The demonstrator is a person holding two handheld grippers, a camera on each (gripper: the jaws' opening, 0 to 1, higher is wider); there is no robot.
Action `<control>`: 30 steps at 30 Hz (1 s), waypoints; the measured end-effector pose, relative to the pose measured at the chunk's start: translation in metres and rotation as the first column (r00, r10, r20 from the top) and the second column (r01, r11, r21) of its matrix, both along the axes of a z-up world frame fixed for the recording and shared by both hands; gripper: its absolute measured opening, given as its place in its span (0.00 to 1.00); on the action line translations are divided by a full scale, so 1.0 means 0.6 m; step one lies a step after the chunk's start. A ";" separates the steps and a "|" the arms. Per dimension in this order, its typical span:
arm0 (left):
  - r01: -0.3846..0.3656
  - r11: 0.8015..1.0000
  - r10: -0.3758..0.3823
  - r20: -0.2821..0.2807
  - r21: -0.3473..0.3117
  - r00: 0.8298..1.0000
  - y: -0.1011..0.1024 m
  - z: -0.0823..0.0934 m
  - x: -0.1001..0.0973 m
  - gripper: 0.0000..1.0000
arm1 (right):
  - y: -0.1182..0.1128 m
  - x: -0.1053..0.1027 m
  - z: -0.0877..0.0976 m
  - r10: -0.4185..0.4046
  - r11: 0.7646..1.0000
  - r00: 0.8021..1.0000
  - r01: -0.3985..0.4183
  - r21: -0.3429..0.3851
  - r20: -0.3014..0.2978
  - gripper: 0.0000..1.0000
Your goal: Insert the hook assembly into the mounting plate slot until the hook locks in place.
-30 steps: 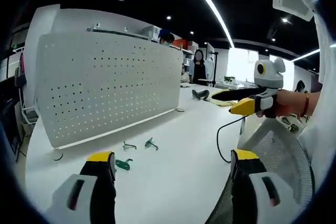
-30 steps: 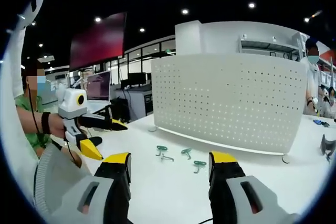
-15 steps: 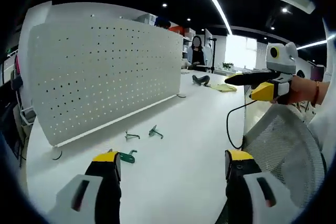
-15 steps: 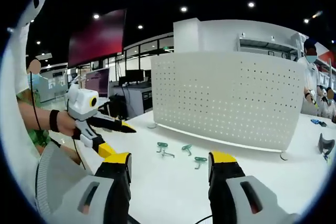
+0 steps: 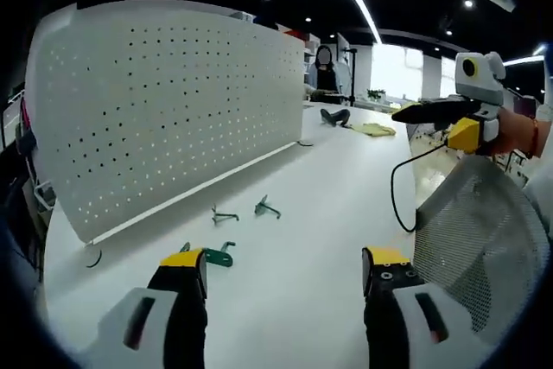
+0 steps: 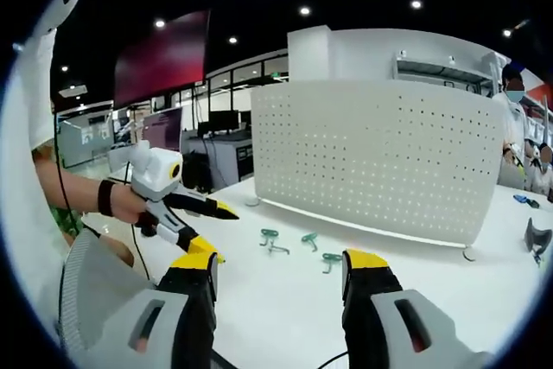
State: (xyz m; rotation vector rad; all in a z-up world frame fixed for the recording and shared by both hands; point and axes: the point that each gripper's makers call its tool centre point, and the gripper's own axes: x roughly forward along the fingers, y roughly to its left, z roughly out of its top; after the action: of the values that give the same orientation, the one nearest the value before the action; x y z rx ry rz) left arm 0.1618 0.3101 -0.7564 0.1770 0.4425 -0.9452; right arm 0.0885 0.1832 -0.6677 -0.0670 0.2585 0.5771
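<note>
Yellow-tipped jaws of the left gripper (image 5: 281, 270) are standing wide apart with nothing between them, hovering over a white table (image 5: 320, 213). Just beyond its left jaw tip, in the left gripper view, a green hook (image 5: 214, 255) is lying flat on the tabletop, with two more hooks (image 5: 224, 214) (image 5: 267, 207) resting farther on, nearer the foot of the perforated mounting plate (image 5: 164, 101). That white panel is standing upright on the table, its rows of small holes facing the grippers. The right gripper (image 6: 281, 270) is likewise holding its jaws spread and empty, well short of the three hooks, which in the right gripper view are lying close together in front of the plate (image 6: 380, 157). A black cable (image 5: 399, 200) is trailing off the table edge beside a grey mesh chair back (image 5: 479, 248).
</note>
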 end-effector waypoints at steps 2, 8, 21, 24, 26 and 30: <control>-0.005 1.000 0.005 -0.002 0.006 1.000 -0.001 -0.006 0.005 0.71 | 0.000 0.001 0.002 0.003 1.000 1.000 -0.003 -0.002 0.004 0.59; -0.012 0.999 0.013 -0.021 0.035 1.000 -0.004 -0.036 0.018 0.69 | -0.004 0.007 -0.001 -0.008 1.000 1.000 0.008 0.006 0.001 0.58; -0.037 0.998 0.041 -0.066 0.053 0.997 -0.007 -0.080 0.042 0.67 | 0.002 0.010 -0.017 -0.011 1.000 0.999 0.011 0.016 -0.031 0.58; -0.050 0.997 0.054 -0.065 0.061 0.996 -0.005 -0.083 0.052 0.65 | 0.003 0.012 -0.015 -0.011 1.000 1.000 0.011 0.013 -0.029 0.57; -0.062 0.996 0.066 -0.068 0.056 0.996 -0.003 -0.084 0.060 0.65 | 0.002 0.013 -0.015 -0.016 1.000 0.999 0.016 0.015 -0.034 0.57; -0.065 0.996 0.069 -0.066 0.060 0.995 -0.002 -0.093 0.075 0.63 | -0.001 0.015 -0.016 -0.028 0.999 0.999 0.029 0.016 -0.035 0.57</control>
State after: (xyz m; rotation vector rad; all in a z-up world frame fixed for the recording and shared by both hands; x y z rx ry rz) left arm 0.2069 0.3086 -0.8120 0.1814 0.5357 -0.8747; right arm 0.0972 0.1825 -0.6771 -0.0370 0.2877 0.5523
